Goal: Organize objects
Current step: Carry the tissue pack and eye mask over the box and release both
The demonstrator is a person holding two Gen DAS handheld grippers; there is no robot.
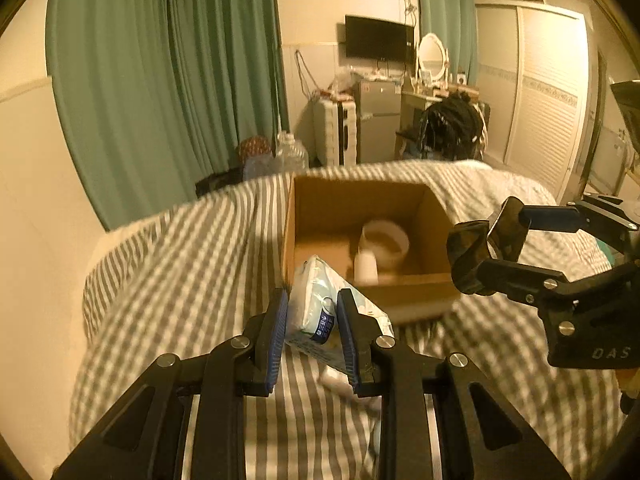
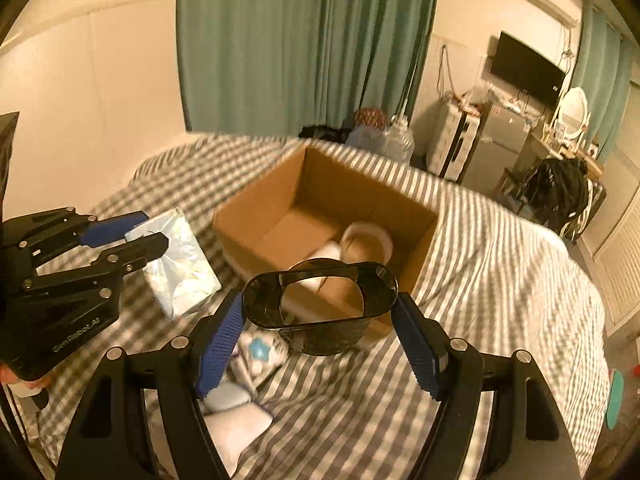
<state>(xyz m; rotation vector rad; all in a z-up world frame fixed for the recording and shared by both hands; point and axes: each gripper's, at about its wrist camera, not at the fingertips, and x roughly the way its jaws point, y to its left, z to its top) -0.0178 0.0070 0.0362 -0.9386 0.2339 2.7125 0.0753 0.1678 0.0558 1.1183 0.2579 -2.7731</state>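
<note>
An open cardboard box (image 1: 360,216) (image 2: 280,200) stands on a striped bed. Inside lie a white round tub (image 1: 386,240) (image 2: 366,240) and a white bottle (image 1: 366,268). My left gripper (image 1: 312,316) (image 2: 140,232) is shut on a pale blue tissue pack (image 1: 320,312) (image 2: 180,264), held above the bed just left of the box's near corner. My right gripper (image 2: 320,320) (image 1: 486,256) is shut on a dark oval container (image 2: 320,296) (image 1: 468,256), held at the box's near rim.
White soft items with a blue star (image 2: 260,350) lie on the striped bedding (image 1: 180,280) below the right gripper. Green curtains (image 1: 160,80), a large water jug (image 1: 292,152), a small fridge (image 1: 378,116) and a cluttered dresser (image 1: 432,92) stand beyond the bed.
</note>
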